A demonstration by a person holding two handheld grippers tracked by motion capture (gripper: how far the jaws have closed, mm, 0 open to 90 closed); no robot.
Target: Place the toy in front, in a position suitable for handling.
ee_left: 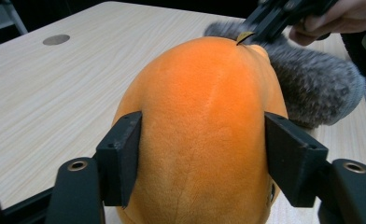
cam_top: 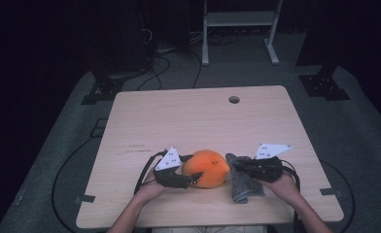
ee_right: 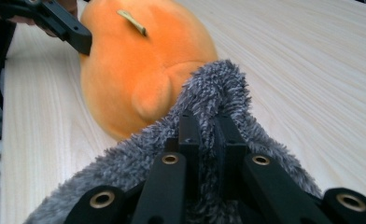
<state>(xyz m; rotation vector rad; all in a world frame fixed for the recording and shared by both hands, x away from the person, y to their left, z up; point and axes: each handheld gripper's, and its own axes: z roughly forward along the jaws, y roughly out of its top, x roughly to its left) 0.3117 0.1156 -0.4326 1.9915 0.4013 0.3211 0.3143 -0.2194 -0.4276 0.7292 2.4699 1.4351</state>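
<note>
- The table (cam_top: 203, 116) is pale wood with rounded corners and a round cable hole (cam_top: 234, 99) near its far edge; faint dark marks sit left of centre
- It stands on grey carpet in a dark room; black cables trail over the floor, a white metal frame (cam_top: 239, 29) stands beyond the table and black stand feet sit off both far corners
- The orange plush (cam_top: 207, 168) lies near the front edge, about the middle: rounded, smooth short pile, a faint seam down its back, a small olive tab (ee_right: 132, 21) on top and a stubby orange nub (ee_right: 153, 95) on the side toward the grey cloth
- The grey cloth (cam_top: 242, 182) is shaggy and fuzzy, lying just right of the plush and touching it
- Left gripper (ee_left: 202, 158): its jaws stand on either side of the plush, spread around its body and lying against the sides with no dent in the pile; whether they press I cannot tell
- Right gripper (ee_right: 208, 133): jaws pressed together on a raised fold of the cloth, pinching it just beside the plush
- Each gripper carries a grey three-cornered plate, seen from above
- No containers on the table
</note>
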